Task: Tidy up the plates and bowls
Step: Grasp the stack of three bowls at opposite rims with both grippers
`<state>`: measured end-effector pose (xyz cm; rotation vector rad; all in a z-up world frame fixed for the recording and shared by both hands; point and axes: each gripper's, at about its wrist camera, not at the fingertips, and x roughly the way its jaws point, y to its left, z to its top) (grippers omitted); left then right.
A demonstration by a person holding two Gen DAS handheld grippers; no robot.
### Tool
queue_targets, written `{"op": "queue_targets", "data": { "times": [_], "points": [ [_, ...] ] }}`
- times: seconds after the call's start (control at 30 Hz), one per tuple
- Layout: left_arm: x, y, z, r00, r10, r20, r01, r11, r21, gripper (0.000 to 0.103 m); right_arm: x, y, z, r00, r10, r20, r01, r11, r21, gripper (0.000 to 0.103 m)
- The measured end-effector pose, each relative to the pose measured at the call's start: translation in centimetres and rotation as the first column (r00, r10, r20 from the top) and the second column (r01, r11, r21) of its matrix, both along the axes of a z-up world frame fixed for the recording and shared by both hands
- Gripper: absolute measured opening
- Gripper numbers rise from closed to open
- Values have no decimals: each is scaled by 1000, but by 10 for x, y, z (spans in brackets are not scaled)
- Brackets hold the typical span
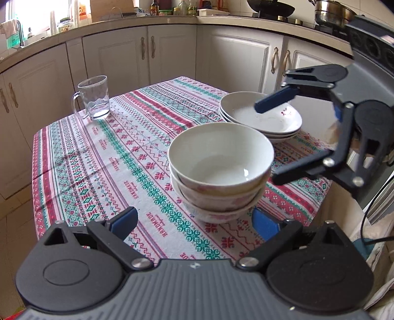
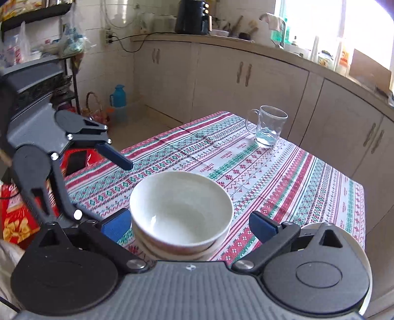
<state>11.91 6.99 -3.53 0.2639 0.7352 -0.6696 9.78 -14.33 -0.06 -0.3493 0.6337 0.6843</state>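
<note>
On the patterned tablecloth (image 1: 103,157) we see stacked bowls (image 1: 219,169) just beside stacked plates (image 1: 266,118), our left gripper (image 1: 194,222) and right gripper (image 2: 189,226) both spread wide, gripping nothing.

We see a tablecloth (image 1: 103,152) banded in red, green and white stitch-like motifs, white bowls (image 1: 219,157) with faint pink flowers outside, white plates (image 1: 268,120), a clear glass mug (image 1: 94,98), and beige cupboards (image 1: 170,54).

Cream cabinets (image 1: 172,51) under a counter (image 1: 157,21) wrap the tiled kitchen, daylight pouring through a window (image 2: 327,22).
</note>
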Motion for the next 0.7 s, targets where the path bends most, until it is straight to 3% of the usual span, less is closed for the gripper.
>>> {"op": "queue_targets", "data": {
  "times": [0.17, 0.27, 0.5, 0.7],
  "points": [
    [-7, -3, -11, 999, -20, 41, 19, 999, 36, 99, -19, -3, -14, 999, 40, -5, -40, 997, -69, 103],
    [-5, -5, -19, 999, -35, 28, 33, 998, 44, 98, -21, -5, -27, 999, 37, -21, -39, 994, -103, 103],
    [4, -12, -28, 994, -101, 31, 99, 993, 72, 98, -6, -6, -48, 999, 22, -41, -26, 993, -115, 103],
    [21, -13, -35, 989, -147, -3, 147, 987, 68, 98, 9, -3, -59, 997, 72, -39, -76, 991, -113, 103]
  ]
}}
